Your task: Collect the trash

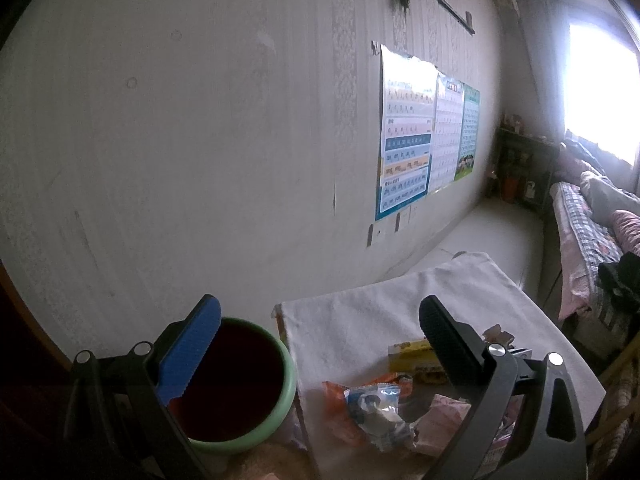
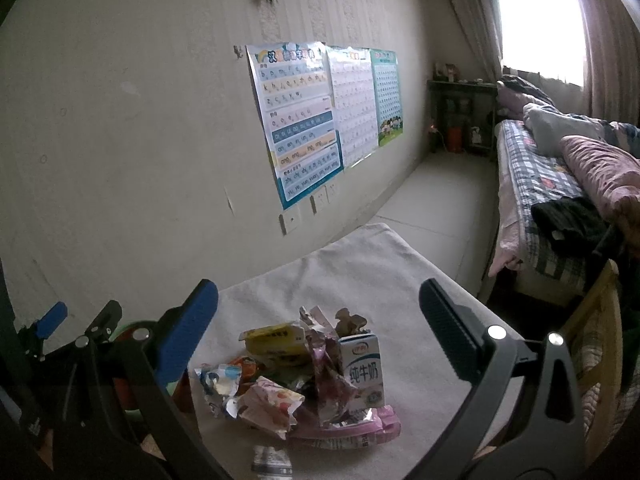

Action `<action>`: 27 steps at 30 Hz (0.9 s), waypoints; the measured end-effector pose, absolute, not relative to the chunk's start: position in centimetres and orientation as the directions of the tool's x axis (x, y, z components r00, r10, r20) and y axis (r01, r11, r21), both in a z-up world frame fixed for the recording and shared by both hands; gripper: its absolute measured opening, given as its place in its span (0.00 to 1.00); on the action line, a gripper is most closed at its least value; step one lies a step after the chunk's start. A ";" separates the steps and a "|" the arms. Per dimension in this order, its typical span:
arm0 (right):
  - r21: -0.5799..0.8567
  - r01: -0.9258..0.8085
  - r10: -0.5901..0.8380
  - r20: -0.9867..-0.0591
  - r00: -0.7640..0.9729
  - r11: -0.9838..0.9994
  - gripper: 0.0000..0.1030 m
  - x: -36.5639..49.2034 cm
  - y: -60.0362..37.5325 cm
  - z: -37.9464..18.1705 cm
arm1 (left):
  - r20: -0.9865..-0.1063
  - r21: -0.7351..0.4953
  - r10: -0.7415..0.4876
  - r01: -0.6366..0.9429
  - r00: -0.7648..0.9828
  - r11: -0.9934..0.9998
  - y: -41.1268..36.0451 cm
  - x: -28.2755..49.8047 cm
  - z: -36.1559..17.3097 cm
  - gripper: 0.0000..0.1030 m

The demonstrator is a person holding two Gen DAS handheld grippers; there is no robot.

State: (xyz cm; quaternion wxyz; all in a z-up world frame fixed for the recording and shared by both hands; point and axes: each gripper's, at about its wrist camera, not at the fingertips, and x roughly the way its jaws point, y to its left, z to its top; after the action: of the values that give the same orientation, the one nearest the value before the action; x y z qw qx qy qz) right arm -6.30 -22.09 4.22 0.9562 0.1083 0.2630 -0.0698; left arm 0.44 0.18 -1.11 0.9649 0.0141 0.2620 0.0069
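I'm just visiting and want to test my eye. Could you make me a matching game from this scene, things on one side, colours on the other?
Things:
1. bin
2. milk carton
3. snack box
4. cloth

Colours:
A. yellow
B. plain off-white
C. pale green rim, dark inside
D. white with blue print

Pairs: 1-C, 2-D, 3-A, 4-B

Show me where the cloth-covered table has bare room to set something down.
The white cloth is bare across its far half, between the trash pile and the far edge toward the wall, and along its right side beside the milk carton. The near left, by the green bin, is crowded with wrappers.
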 end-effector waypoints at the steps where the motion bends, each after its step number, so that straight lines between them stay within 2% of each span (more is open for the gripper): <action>1: 0.171 0.191 -0.077 -0.518 0.852 0.967 0.97 -6.3 -22.1 4.2 | -0.506 0.030 0.021 -0.006 0.862 1.000 0.2 0.5 -1.2 0.92; 27: 0.180 0.201 -0.078 -0.526 0.847 0.963 0.97 -6.4 -22.6 3.9 | -0.500 0.007 0.007 -0.004 0.866 1.000 0.4 0.3 -1.1 0.92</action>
State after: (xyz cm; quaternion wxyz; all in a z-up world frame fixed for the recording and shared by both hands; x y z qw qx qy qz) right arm -6.44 -22.65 3.87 0.9541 0.1149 0.2669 -0.0732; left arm 0.30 0.40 -1.13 0.9659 0.0030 0.2588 0.0028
